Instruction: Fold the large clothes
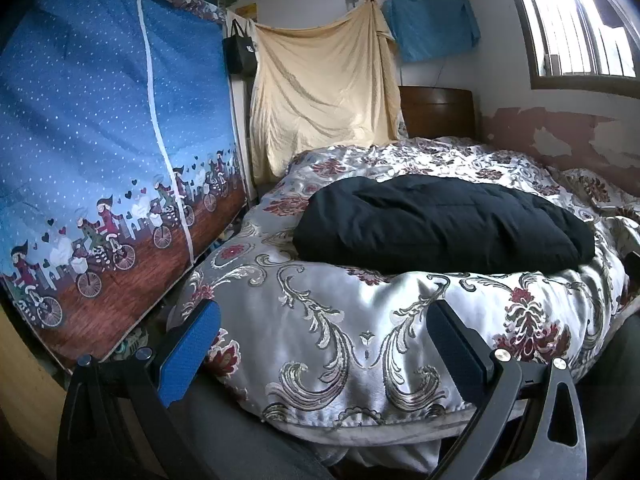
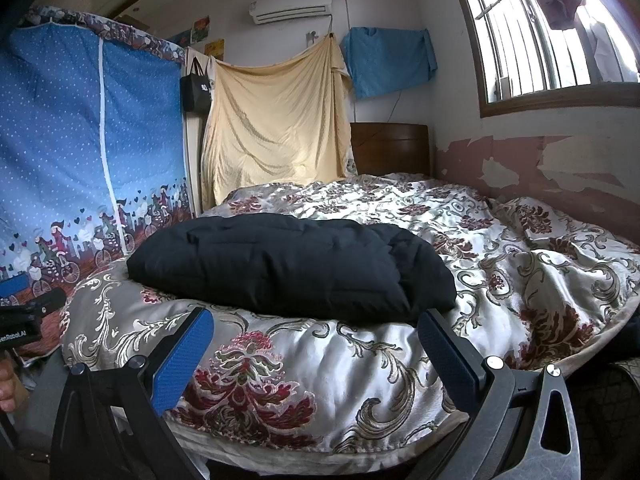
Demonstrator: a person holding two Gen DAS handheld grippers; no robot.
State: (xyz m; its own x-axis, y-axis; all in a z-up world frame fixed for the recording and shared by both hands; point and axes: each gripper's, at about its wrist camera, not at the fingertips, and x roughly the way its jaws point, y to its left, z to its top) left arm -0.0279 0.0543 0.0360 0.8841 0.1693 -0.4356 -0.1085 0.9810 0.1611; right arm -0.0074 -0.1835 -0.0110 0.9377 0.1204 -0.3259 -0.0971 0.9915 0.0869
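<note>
On the bed's silvery floral satin quilt (image 1: 340, 344) | bulky black padded garment (image 1: 440, 224), folded, lies mid-bed | left tongs (image 1: 320, 354) wide, empty | right tongs (image 2: 316, 354) wide, empty | likely soft, light, puffy, slippery; pinch near hem corners.

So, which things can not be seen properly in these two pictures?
- Black garment, both views: bundled, so its type, sleeves and underside stay hidden by its own folds.
- Left gripper, right wrist view: cut off by the left edge.
- Bed frame, left wrist view: mostly covered by the floral quilt.
- Outside the window: blown out by glare.
</note>
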